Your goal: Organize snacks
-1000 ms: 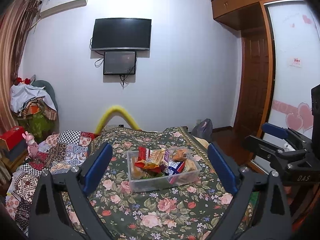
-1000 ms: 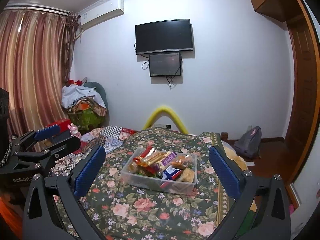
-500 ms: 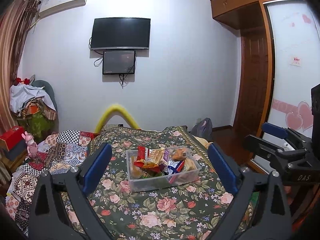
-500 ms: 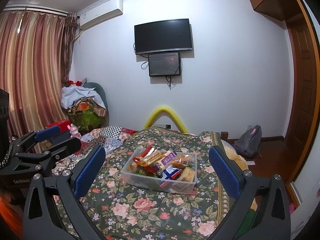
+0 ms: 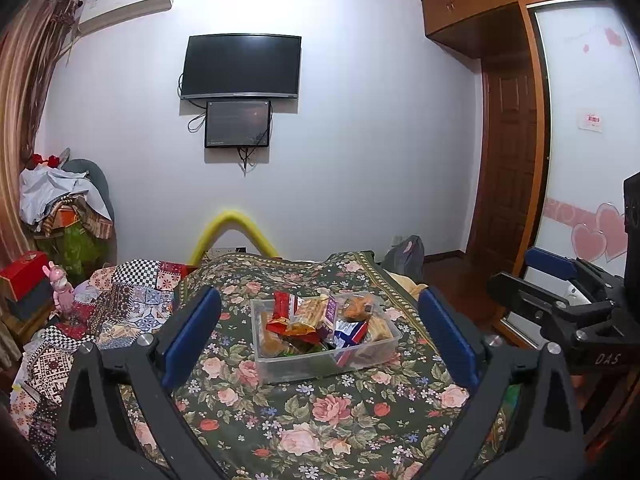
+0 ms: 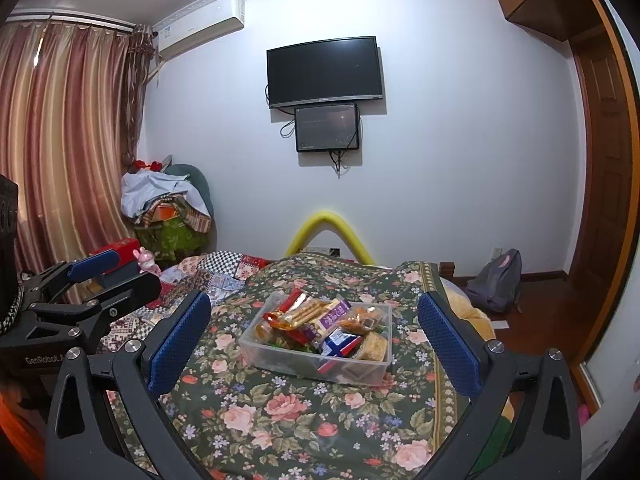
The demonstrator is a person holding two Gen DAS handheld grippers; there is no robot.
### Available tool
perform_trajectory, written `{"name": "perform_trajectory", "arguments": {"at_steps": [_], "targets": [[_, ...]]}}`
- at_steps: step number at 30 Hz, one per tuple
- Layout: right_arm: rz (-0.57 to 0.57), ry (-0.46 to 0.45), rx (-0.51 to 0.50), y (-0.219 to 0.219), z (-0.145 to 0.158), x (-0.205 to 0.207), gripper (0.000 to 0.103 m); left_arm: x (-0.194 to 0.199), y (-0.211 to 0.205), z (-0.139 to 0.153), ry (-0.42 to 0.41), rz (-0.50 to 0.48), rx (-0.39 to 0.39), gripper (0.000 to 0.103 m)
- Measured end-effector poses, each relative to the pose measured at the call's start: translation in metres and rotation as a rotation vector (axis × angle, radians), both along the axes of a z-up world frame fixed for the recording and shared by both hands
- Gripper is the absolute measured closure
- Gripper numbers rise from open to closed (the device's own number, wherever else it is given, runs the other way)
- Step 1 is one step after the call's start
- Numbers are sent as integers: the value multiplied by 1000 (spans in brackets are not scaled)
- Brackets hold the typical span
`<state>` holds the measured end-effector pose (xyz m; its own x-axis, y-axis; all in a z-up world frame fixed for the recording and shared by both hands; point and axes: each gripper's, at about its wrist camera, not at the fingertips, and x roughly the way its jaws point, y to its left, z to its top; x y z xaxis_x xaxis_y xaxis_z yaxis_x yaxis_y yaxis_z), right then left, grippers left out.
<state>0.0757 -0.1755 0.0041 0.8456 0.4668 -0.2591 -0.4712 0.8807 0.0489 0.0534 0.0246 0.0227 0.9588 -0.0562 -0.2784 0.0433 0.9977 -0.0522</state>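
While both stand wide apart and empty, left gripper [image 5: 320,332] and right gripper [image 6: 314,334] frame clear bin [image 6: 280,354] straight ahead on floral bedspread [image 6: 280,412]; snack packets [image 6: 320,320] lie heaped inside, corralled together

White letters "DAS" are printed on the black body of the right gripper [image 5: 560,280]. "GenRobot.A", cut off at its end, is printed on the left gripper [image 6: 112,276]. Snack wrapper print is too small to read.

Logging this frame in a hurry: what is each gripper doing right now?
Left gripper: open, holding nothing, above the floral bedspread.
Right gripper: open, holding nothing, facing the snack container.
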Motion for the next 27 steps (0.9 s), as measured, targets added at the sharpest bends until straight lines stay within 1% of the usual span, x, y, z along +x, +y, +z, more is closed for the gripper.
{"name": "perform_trajectory", "arguments": {"at_steps": [7, 11, 27], "targets": [[0, 3, 2, 0, 0, 0, 0, 0, -1, -1, 7, -23, -5, 3], [-1, 4, 4, -1, -1, 0, 0, -2, -2, -1, -2, -11, 8, 3], [0, 10, 2, 2, -2, -1, 0, -2, 1, -4, 9, -6, -11, 2]]}}
